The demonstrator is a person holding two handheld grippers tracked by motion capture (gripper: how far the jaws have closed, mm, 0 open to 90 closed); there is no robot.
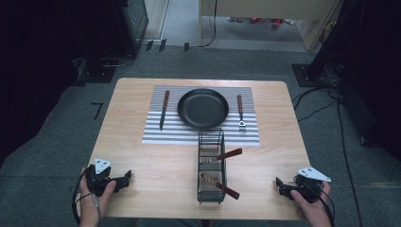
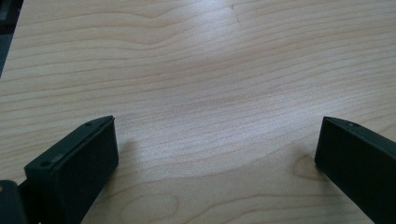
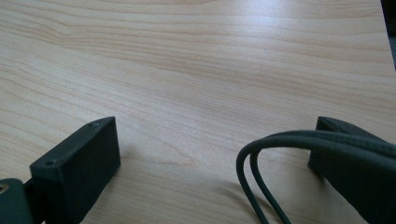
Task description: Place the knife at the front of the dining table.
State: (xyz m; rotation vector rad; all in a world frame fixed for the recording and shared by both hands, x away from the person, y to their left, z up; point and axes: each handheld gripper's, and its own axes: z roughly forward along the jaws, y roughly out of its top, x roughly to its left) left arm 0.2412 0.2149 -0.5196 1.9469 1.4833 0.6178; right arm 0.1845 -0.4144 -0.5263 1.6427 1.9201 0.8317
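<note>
Resting on a light wooden table (image 1: 156, 170), both hand-held grippers sit at the near edge, well apart, one at each corner.

Left gripper (image 1: 124, 178): held by the person's left hand (image 1: 91, 198), grey three-cornered plate on top, jaws pointing toward the table's middle. In the left gripper view (image 2: 217, 154) the two black jaws stand wide apart with bare wood grain between them; nothing is gripped.

Right gripper (image 1: 280, 185): held by the right hand (image 1: 312, 208), grey plate on top, jaws pointing inward. In the right gripper view (image 3: 212, 154) the jaws are likewise spread wide over bare wood and empty; a looped dark cable (image 3: 261, 182) hangs across the gap in front of the right-hand jaw.

Striped placemat (image 1: 156, 132): grey and white, at the far middle of the table.

Black frying pan (image 1: 203, 108): round, centred on the placemat.

Knife (image 1: 163, 109): brown handle, lying on the placemat left of the pan, apart from it.

Fork (image 1: 240, 113): brown handle, on the placemat right of the pan, tines toward the near side.

Black wire basket (image 1: 211, 165): long and narrow, between the grippers, its far end overlapping the placemat's near edge. Two utensils lie in it, their brown handles (image 1: 230, 153) sticking out over its right side; what kind they are cannot be told.
</note>
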